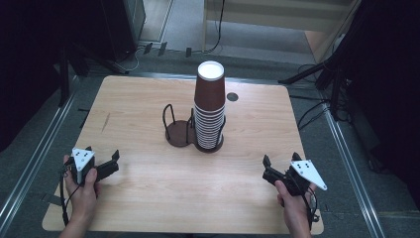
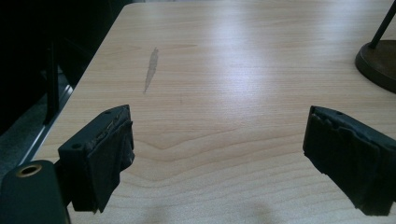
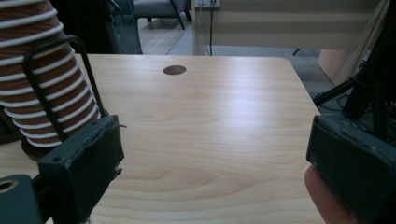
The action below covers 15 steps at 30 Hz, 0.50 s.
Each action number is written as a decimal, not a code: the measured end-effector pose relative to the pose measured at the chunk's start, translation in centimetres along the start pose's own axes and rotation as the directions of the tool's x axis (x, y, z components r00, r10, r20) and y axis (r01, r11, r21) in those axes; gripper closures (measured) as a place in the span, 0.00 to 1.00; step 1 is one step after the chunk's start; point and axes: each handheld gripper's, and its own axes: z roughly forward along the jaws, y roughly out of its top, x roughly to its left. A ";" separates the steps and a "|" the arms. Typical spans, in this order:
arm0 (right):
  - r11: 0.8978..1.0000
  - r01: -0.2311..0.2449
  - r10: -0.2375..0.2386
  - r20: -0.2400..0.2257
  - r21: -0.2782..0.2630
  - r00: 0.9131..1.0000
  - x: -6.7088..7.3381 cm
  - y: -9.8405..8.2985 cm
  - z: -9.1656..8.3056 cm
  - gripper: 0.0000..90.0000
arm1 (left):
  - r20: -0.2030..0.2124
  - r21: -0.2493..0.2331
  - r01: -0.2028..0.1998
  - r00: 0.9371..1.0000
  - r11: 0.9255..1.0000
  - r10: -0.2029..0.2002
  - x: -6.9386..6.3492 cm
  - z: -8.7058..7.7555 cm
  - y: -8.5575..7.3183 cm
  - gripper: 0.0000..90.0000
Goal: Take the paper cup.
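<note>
A tall stack of brown paper cups (image 1: 210, 106) stands upside down in the right bay of a dark wire holder (image 1: 179, 130) at the middle of the wooden table (image 1: 138, 188); the holder's left bay holds nothing. The same cup stack (image 3: 44, 79) rises at the left of the right gripper view behind a wire loop. My left gripper (image 1: 103, 157) rests near the front left corner, jaws wide apart with bare wood between them. My right gripper (image 1: 280, 159) lies near the front right corner, open too, nothing between its fingers. The holder's base (image 2: 378, 63) edges into the left gripper view.
A small round dark grommet (image 1: 232, 96) sits in the tabletop behind the cups. A grey scuff (image 2: 151, 69) marks the wood on the left side. Dark stands and cables surround the table on the floor.
</note>
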 end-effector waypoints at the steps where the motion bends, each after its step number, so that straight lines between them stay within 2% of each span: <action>1: 1.000 0.000 0.000 0.000 0.000 1.000 0.0 0.0 0.0 0.04 | 0.002 0.001 0.004 1.000 1.000 -0.004 0.0 0.0 0.0 0.10; 8: 0.999 0.013 -0.014 -0.016 -0.033 1.000 1.0 2.1 -0.3 0.02 | 0.011 0.004 0.007 1.000 1.000 -0.007 0.1 0.1 0.1 0.10; 11: 0.999 0.009 -0.010 -0.036 -0.034 0.999 1.7 3.1 -0.2 0.02 | 0.004 0.012 -0.004 1.000 1.000 0.003 -0.1 0.3 0.1 0.10; 15: 0.999 0.027 -0.029 -0.057 -0.045 0.998 2.7 4.2 0.1 0.02 | -0.006 0.014 -0.015 1.000 1.000 0.015 -0.2 0.4 0.2 0.10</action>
